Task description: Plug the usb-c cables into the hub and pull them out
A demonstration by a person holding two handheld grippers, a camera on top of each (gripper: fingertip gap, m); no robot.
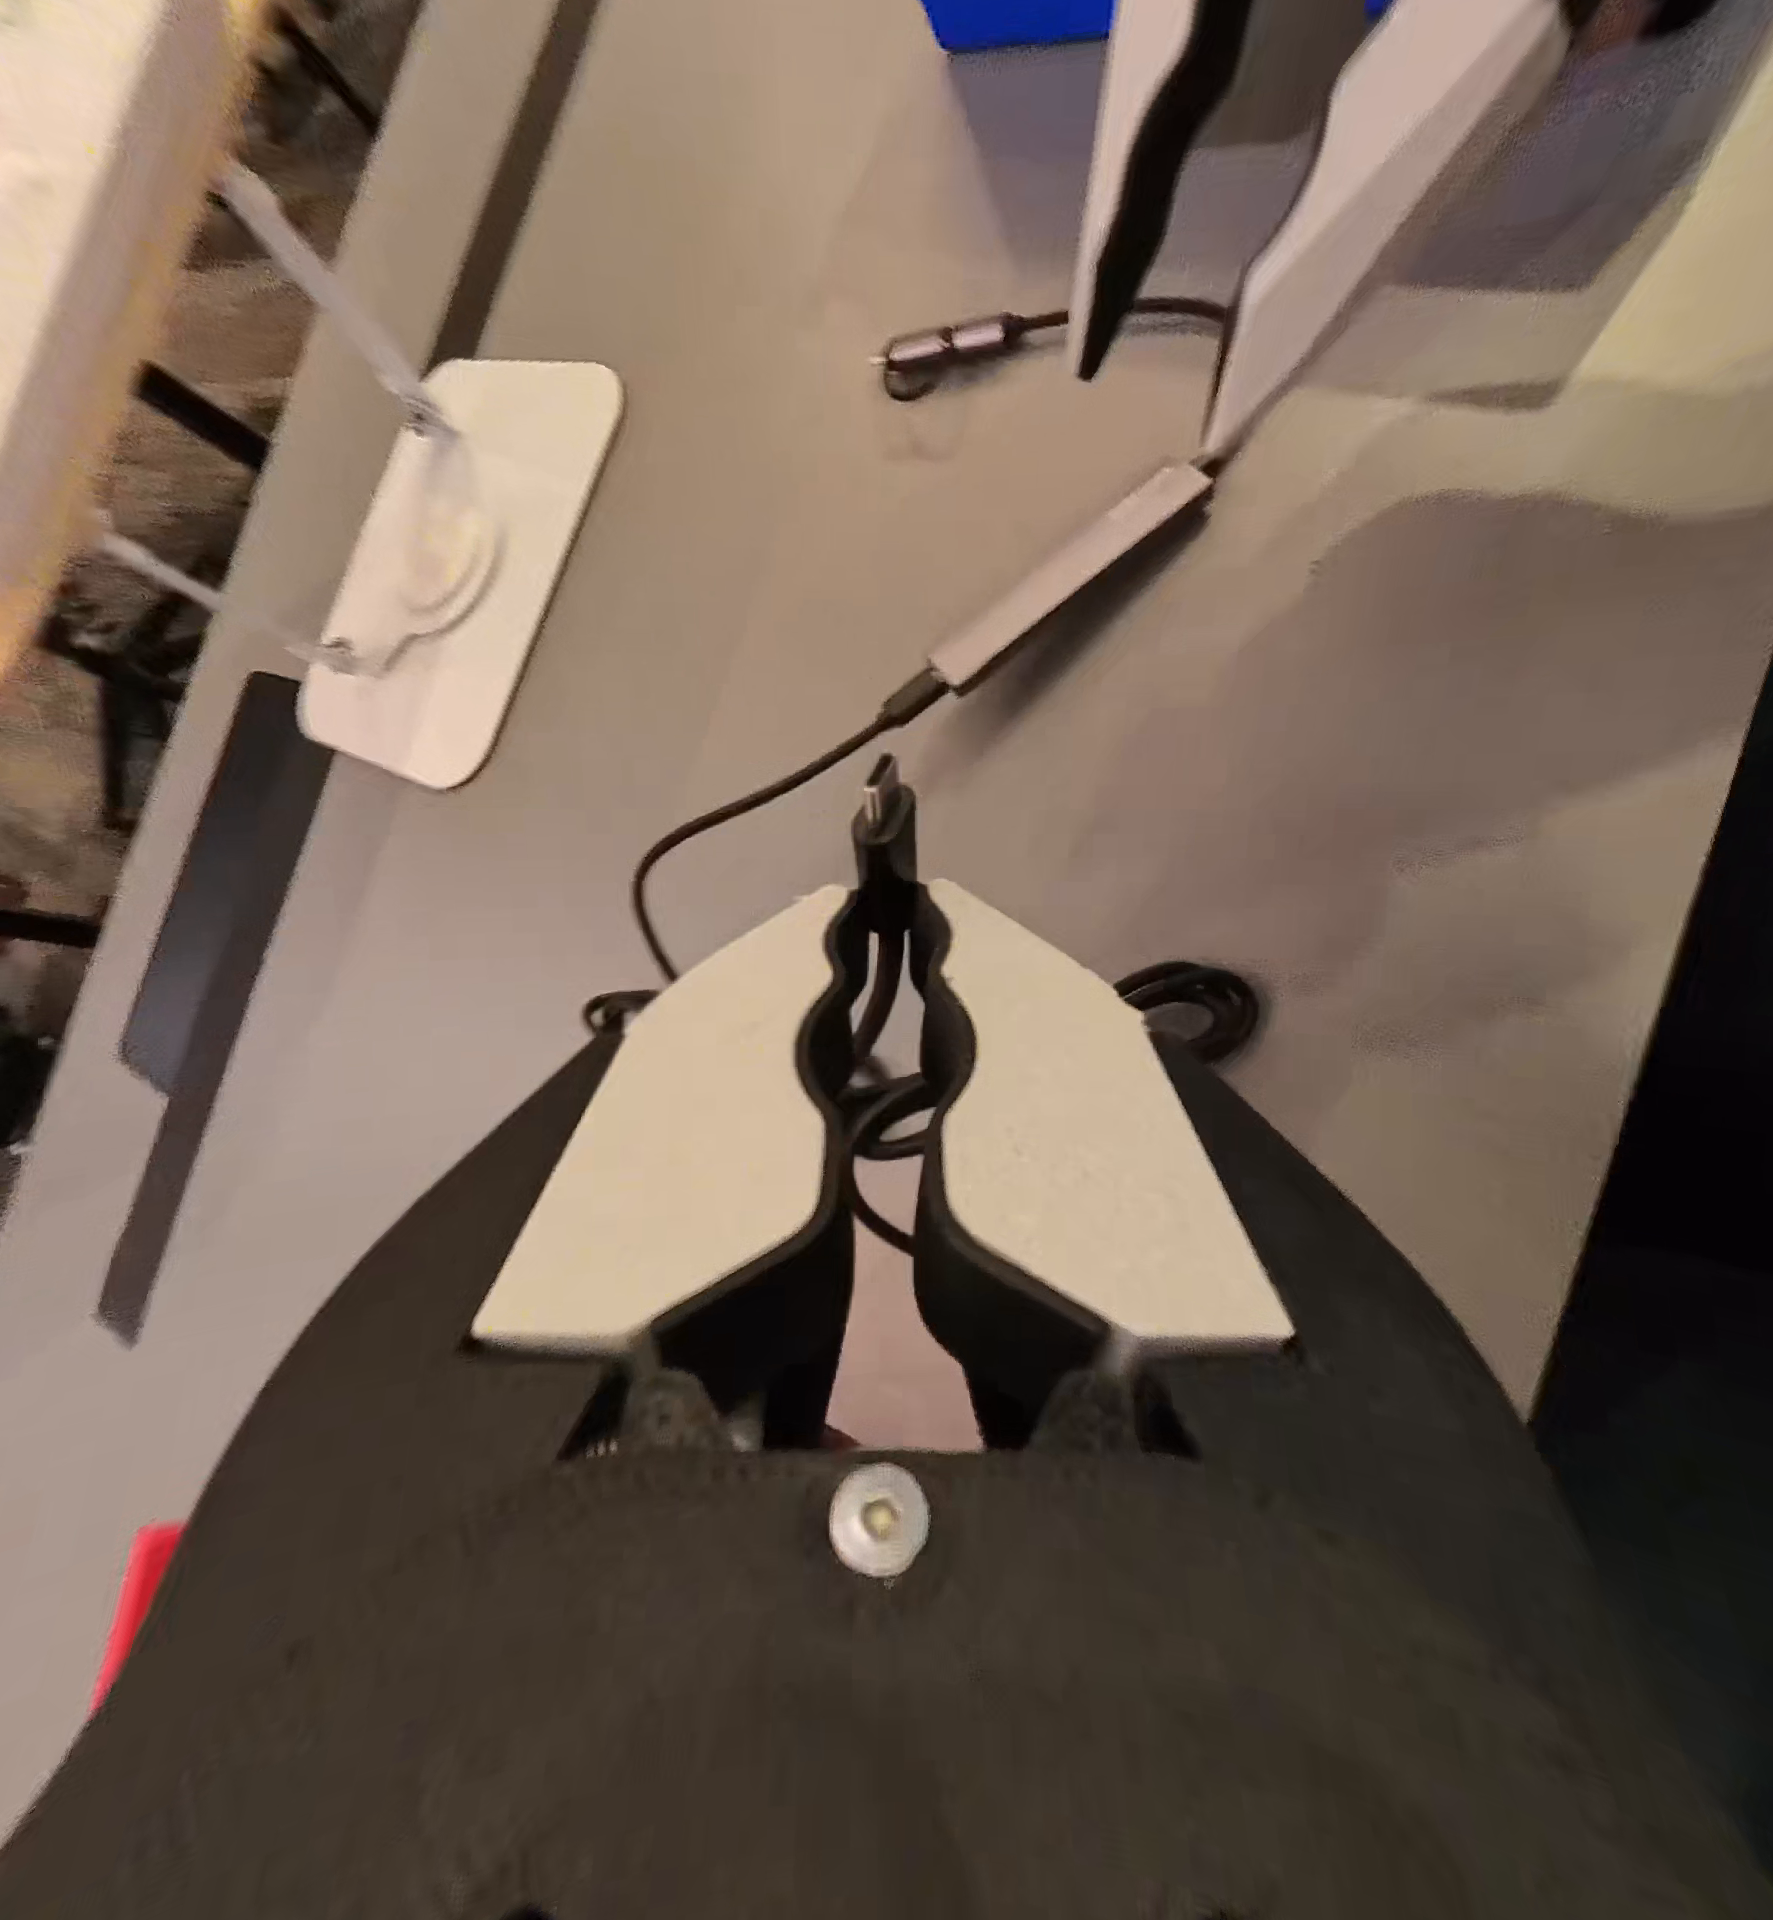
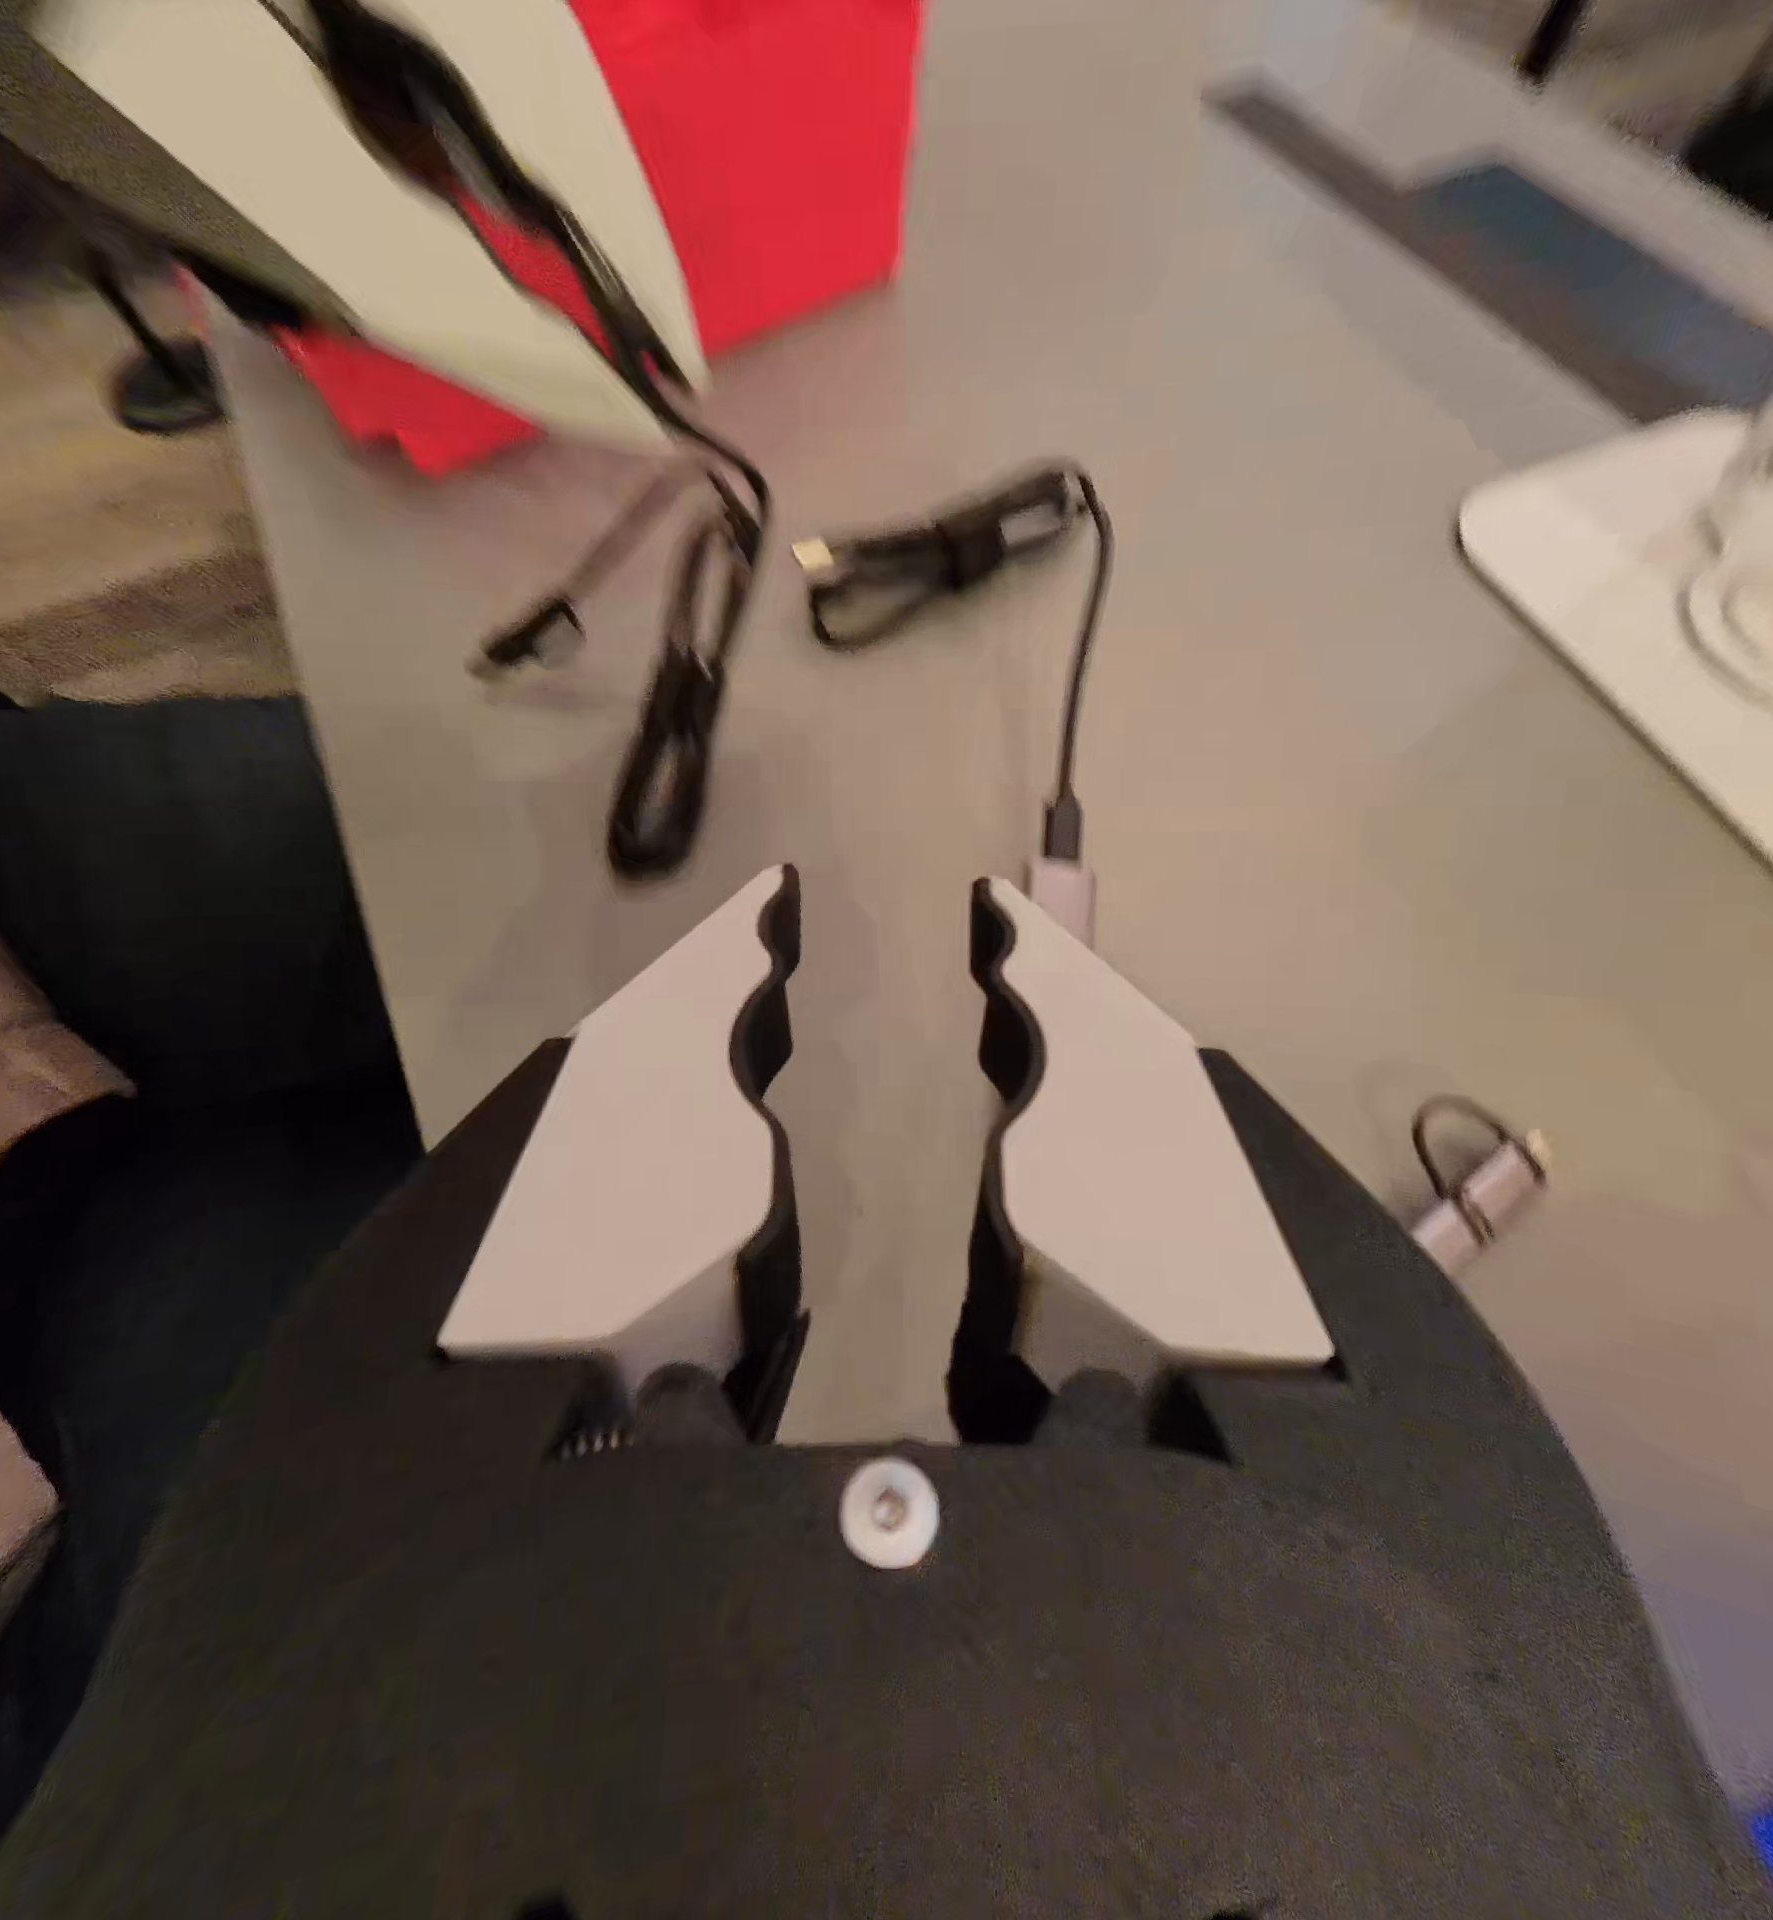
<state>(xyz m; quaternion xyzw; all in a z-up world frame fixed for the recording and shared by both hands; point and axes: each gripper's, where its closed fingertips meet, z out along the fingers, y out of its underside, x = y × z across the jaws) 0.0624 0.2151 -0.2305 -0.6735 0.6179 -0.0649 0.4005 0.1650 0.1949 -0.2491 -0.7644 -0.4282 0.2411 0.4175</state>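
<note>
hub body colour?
Grey, metallic-looking hub; clearest in the left wrist view.

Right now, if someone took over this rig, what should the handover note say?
Left gripper: shut on a black USB-C cable just behind its plug, which points toward the hub and is not inserted.
Right gripper: open, empty, right fingertip at the far end of the grey hub.
The hub lies on the grey table, its own black lead attached at the near end. A bundled cable and a small grey adapter also lie on the table.
Done: cable picked up.
Left: likely steady the hub, plug in, pull out.
</note>
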